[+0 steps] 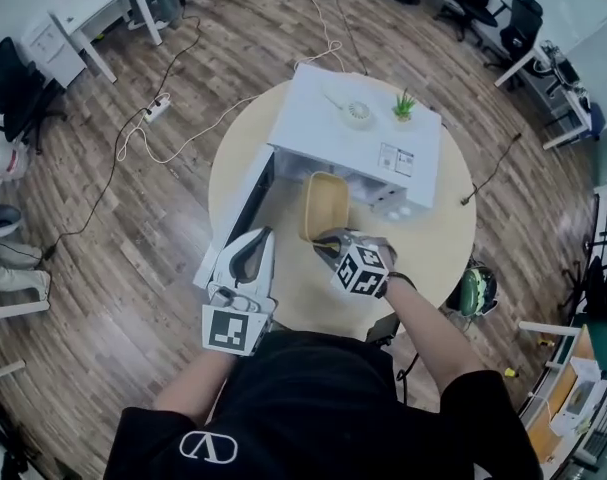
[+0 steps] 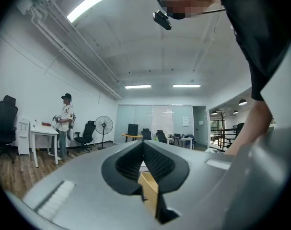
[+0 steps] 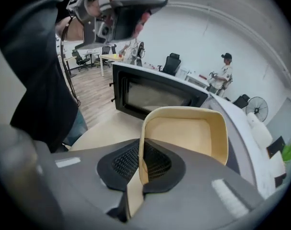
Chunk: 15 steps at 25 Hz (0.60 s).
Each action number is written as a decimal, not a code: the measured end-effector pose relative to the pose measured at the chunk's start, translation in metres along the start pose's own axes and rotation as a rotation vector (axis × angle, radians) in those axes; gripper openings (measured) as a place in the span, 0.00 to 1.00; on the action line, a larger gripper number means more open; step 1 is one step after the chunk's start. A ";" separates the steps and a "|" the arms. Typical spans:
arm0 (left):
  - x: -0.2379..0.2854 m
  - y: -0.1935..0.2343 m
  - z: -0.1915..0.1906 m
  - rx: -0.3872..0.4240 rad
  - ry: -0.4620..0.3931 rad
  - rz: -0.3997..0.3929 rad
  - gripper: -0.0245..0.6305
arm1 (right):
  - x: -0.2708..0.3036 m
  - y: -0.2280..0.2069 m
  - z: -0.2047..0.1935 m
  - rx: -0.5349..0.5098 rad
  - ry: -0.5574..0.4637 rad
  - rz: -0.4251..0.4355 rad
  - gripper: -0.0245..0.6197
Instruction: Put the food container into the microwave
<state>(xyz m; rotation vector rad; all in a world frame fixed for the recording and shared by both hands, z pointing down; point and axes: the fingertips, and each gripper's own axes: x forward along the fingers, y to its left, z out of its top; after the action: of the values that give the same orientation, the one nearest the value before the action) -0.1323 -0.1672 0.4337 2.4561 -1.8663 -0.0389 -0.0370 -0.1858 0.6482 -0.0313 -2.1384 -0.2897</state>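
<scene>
The beige food container (image 1: 325, 203) hangs tilted on edge just in front of the open cavity of the white microwave (image 1: 363, 128). My right gripper (image 1: 333, 240) is shut on its near rim. In the right gripper view the empty container (image 3: 188, 133) rises from the right gripper (image 3: 141, 153), with the microwave's dark door (image 3: 155, 92) behind it. The door (image 1: 238, 218) stands swung open to the left. My left gripper (image 1: 258, 238) is beside that door, shut and holding nothing. In the left gripper view the left gripper (image 2: 144, 150) points up at the room and ceiling.
The microwave stands on a round light table (image 1: 433, 258). A small green plant (image 1: 404, 105) and a white round object (image 1: 358, 114) sit on top of the microwave. Cables cross the wooden floor. A person (image 2: 64, 123) stands far off by a desk.
</scene>
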 end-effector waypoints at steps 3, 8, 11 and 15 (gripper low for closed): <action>-0.005 0.001 -0.009 -0.012 0.017 0.008 0.04 | 0.028 -0.006 -0.024 0.001 0.082 0.044 0.06; -0.015 -0.001 -0.028 -0.044 0.068 0.012 0.04 | 0.061 -0.045 -0.053 0.028 0.189 0.007 0.06; -0.018 -0.001 -0.040 -0.068 0.091 0.025 0.04 | 0.074 -0.075 -0.062 0.048 0.222 -0.028 0.06; -0.022 0.001 -0.050 -0.079 0.110 0.042 0.04 | 0.088 -0.116 -0.072 0.072 0.260 -0.098 0.06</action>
<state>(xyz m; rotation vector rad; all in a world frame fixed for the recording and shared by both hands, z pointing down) -0.1369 -0.1448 0.4837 2.3168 -1.8333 0.0232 -0.0418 -0.3220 0.7360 0.1453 -1.8929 -0.2589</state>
